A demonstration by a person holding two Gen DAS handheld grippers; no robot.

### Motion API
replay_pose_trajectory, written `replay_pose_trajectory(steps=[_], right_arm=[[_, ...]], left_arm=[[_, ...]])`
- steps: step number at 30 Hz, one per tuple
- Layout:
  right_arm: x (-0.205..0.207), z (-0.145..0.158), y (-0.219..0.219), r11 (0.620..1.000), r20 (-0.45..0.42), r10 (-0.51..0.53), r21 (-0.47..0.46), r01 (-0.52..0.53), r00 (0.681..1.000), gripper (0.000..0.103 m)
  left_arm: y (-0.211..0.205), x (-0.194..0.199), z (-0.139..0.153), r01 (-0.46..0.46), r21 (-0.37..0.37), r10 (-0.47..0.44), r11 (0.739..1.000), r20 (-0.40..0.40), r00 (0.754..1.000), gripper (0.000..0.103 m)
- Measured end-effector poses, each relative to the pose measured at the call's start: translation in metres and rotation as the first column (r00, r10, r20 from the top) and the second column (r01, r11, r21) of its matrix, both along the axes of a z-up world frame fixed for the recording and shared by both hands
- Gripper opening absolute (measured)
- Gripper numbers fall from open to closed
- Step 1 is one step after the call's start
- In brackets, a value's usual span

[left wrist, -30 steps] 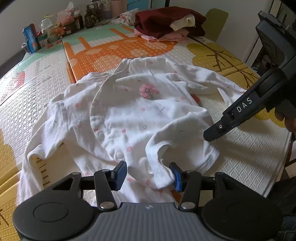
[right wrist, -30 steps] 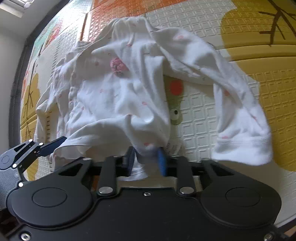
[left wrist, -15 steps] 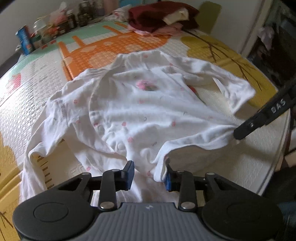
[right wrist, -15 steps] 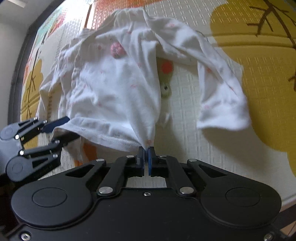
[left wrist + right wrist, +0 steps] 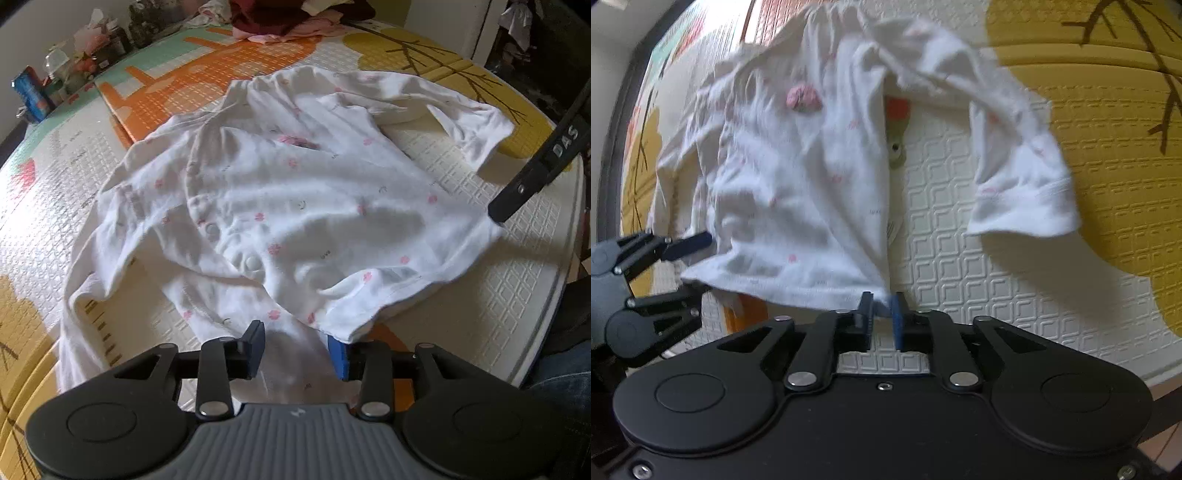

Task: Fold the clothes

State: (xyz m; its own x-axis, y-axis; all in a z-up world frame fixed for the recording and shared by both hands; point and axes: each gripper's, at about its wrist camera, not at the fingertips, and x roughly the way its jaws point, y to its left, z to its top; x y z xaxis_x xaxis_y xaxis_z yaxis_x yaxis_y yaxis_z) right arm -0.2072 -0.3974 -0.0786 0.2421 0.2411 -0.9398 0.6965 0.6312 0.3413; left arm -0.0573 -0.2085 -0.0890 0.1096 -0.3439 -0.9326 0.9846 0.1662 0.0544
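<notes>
**Garment spread, no fold made yet**

I see the padded play mat with orange, yellow and white embossed panels (image 5: 498, 295) carrying everything; it is a mat, not a counter. On it lies the white baby garment with small pink flowers and snap buttons (image 5: 295, 206), opened out but rumpled, its near hem towards me and one short sleeve (image 5: 1023, 184) flung out to the side. I judge the task to be at its start: the piece is being pulled flat by its hem, no fold is laid, and sleeves and body all remain to be turned in. At the far end of the mat a heap of dark red and pink clothes (image 5: 295, 18) waits, unfolded as far as I can tell.

My right gripper (image 5: 882, 317) has its fingers a narrow way apart, having just been opening, with the hem corner between them; the blur hides whether the pads press on it. My left gripper (image 5: 299, 350) stands partly open, having just been opening too, over the lower hem, with cloth beneath the gap and not pinched.

Writing: "DAS" in white on the right gripper's black arm, as the left wrist view shows. Tiny grey marks on the garment are too small to read.
</notes>
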Motion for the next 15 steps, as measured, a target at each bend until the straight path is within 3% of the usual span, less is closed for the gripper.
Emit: replay_pose_trajectory(steps=[2, 4, 10, 15], right_arm=[[-0.003, 0.004, -0.001, 1.000, 0.015, -0.012, -0.005, 0.012, 1.000, 0.024], [-0.005, 0.005, 0.000, 1.000, 0.022, -0.003, -0.001, 0.003, 1.000, 0.029], [-0.001, -0.008, 0.017, 0.999, -0.001, 0.038, 0.005, -0.038, 0.999, 0.029], [0.006, -0.021, 0.042, 0.996, -0.045, 0.075, -0.045, -0.077, 0.996, 0.021]], left_arm=[[0.000, 0.000, 0.002, -0.012, -0.005, 0.012, 1.000, 0.008, 1.000, 0.044], [0.000, 0.002, 0.002, -0.027, -0.005, 0.027, 1.000, 0.013, 1.000, 0.047], [-0.002, 0.000, 0.000, -0.029, 0.010, 0.029, 1.000, 0.042, 0.999, 0.052], [-0.001, 0.004, -0.001, -0.057, 0.029, 0.055, 0.998, 0.071, 0.996, 0.056]])
